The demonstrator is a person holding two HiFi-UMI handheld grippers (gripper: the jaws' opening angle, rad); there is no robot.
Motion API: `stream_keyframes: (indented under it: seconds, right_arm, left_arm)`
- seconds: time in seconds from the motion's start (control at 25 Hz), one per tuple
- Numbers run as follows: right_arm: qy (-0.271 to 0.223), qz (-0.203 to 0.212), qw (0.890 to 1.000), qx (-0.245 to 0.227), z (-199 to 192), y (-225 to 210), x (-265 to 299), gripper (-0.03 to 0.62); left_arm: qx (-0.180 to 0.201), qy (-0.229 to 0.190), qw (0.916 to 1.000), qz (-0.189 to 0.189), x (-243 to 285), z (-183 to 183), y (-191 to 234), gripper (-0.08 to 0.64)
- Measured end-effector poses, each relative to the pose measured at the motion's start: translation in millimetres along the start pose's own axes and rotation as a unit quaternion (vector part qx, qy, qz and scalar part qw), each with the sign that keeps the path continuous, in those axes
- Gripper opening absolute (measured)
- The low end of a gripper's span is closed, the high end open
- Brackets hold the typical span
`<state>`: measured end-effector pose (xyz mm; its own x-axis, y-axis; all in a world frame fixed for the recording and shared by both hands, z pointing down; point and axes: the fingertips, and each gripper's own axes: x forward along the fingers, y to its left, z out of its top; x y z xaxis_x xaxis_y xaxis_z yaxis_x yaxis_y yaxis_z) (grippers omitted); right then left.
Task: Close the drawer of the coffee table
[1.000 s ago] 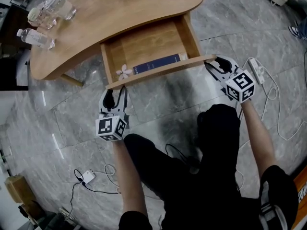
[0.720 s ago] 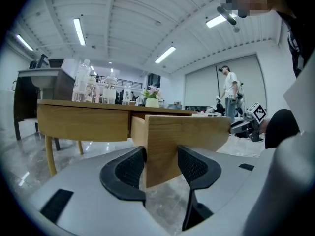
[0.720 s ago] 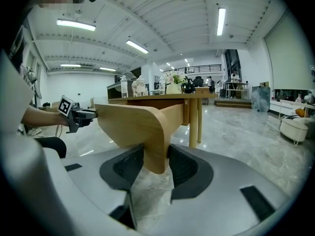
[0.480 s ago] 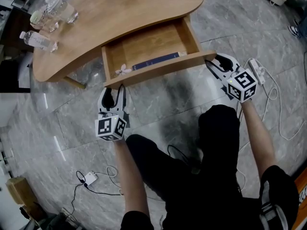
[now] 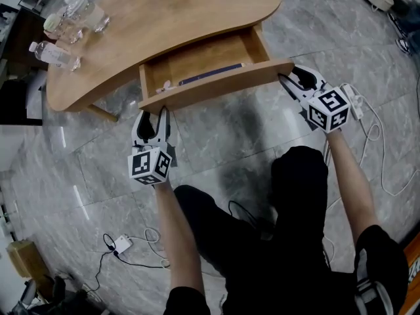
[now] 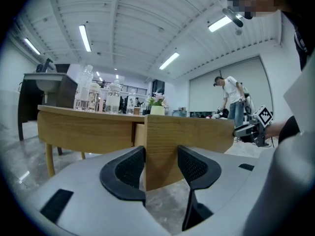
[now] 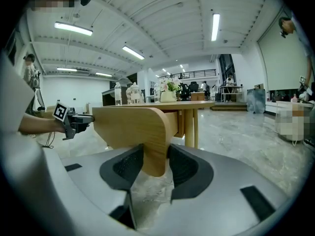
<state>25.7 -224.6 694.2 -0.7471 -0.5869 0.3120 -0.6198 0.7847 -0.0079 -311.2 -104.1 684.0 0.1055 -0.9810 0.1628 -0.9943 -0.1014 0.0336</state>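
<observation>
Wooden coffee table (image 5: 190,12) — water bottle (image 5: 54,55), glass jars (image 5: 72,15) at left end.

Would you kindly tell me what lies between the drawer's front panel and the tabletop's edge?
The head view shows a dark blue book and a small pale flower lying in the drawer between front panel and tabletop.

Nothing legible anywhere. The left gripper (image 5: 152,114) and right gripper (image 5: 290,77) bear only black-and-white square patterns, and the label on the clear plastic bottle (image 5: 56,55) is too small to read.
</observation>
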Motion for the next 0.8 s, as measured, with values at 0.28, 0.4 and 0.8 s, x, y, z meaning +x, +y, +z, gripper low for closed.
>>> stream_keyframes:
  seconds: [0.28,0.4,0.8]
  right_arm:
    - [0.002,-0.004,1.0,-0.005,7,-14,21,0.167]
    - [0.002,-0.005,1.0,-0.004,6,-19,28,0.167]
    - [0.012,-0.015,1.0,-0.006,10,-36,53,0.167]
  left_arm:
    - [-0.001,0.002,0.9999,0.014,22,2,10,0.224]
    - [0.0,0.005,0.9998,0.019,28,1,13,0.224]
    - [0.002,0.01,0.999,0.043,56,1,25,0.221]
